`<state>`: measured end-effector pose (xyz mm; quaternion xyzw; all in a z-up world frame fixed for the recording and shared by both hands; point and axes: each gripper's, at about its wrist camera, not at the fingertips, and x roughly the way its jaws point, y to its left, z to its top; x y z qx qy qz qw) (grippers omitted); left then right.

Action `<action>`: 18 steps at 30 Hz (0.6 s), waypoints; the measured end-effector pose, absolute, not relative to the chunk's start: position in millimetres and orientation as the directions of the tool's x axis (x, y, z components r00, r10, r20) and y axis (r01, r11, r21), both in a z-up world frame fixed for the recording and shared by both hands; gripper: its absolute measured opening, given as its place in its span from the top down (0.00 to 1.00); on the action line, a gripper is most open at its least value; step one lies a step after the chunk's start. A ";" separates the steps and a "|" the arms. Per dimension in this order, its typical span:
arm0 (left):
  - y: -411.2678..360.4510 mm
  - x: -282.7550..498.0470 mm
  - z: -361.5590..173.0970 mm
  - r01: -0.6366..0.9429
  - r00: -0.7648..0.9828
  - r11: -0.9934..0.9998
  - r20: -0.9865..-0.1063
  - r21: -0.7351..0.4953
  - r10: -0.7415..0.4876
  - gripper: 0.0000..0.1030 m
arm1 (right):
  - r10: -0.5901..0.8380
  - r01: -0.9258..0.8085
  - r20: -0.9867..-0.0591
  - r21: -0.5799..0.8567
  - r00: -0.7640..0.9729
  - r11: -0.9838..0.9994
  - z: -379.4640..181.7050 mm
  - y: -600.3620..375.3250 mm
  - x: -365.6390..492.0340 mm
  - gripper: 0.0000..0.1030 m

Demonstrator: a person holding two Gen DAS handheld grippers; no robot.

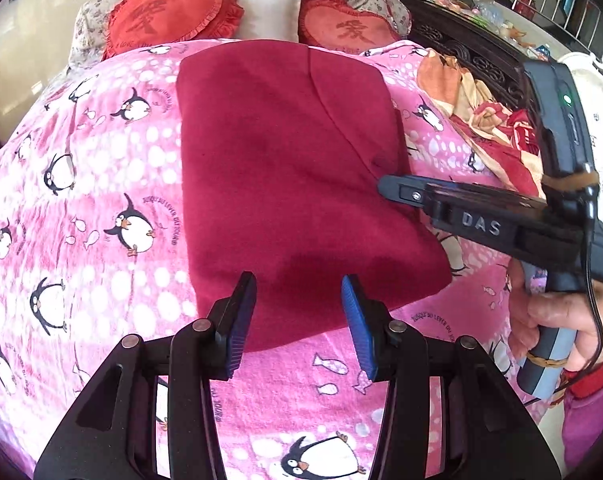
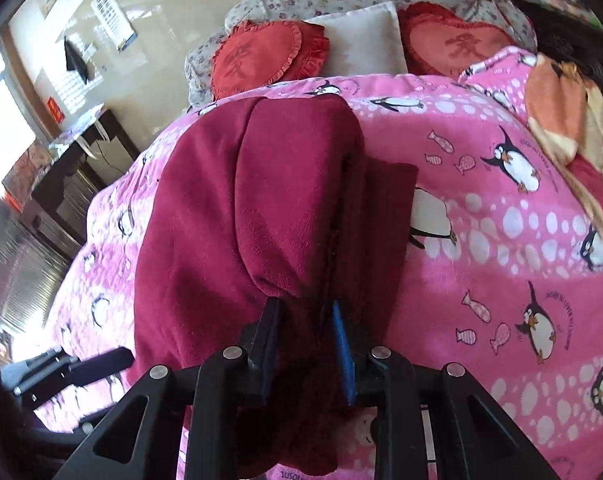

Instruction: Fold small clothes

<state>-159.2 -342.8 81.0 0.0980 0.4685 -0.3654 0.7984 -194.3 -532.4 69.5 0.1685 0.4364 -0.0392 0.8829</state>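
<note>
A dark red fleece garment (image 1: 285, 168) lies folded into a rough rectangle on the pink penguin blanket (image 1: 101, 200). My left gripper (image 1: 297, 284) hovers open over the garment's near edge, with nothing held. In the left wrist view my right gripper (image 1: 389, 188) reaches in from the right, its tip at the garment's right edge. In the right wrist view a raised fold of the garment (image 2: 205, 220) runs between the fingers of my right gripper (image 2: 304, 306). The blue pad (image 2: 343, 352) shows bare, so the cloth sits loosely in the gap.
Two red heart cushions (image 1: 173, 16) and a white pillow (image 1: 269, 8) lie at the head of the bed. A crumpled orange and red cloth (image 1: 481, 112) sits to the right beside a dark carved frame (image 1: 473, 56). A hand (image 1: 553, 320) holds the right tool's grip.
</note>
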 end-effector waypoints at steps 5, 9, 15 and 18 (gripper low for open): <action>-320.3 -126.4 82.7 0.601 0.288 0.738 -0.778 -0.308 -0.559 0.36 | 0.049 0.272 -0.768 0.286 0.639 0.919 79.4 -545.0 -205.4 0.48; -310.1 -93.0 75.8 0.518 0.268 0.748 -0.752 -0.414 -0.602 0.34 | 0.099 0.291 -0.720 0.398 0.687 0.870 80.2 -563.0 -208.8 0.36; -318.8 -60.7 55.0 0.472 0.192 0.720 -0.738 -0.508 -0.646 0.32 | 0.177 0.309 -0.706 0.502 0.685 0.808 57.9 -580.1 -193.3 0.25; -328.1 -52.9 44.9 0.474 0.163 0.709 -0.739 -0.523 -0.654 0.28 | 0.220 0.286 -0.680 0.548 0.700 0.786 52.8 -581.5 -185.9 0.25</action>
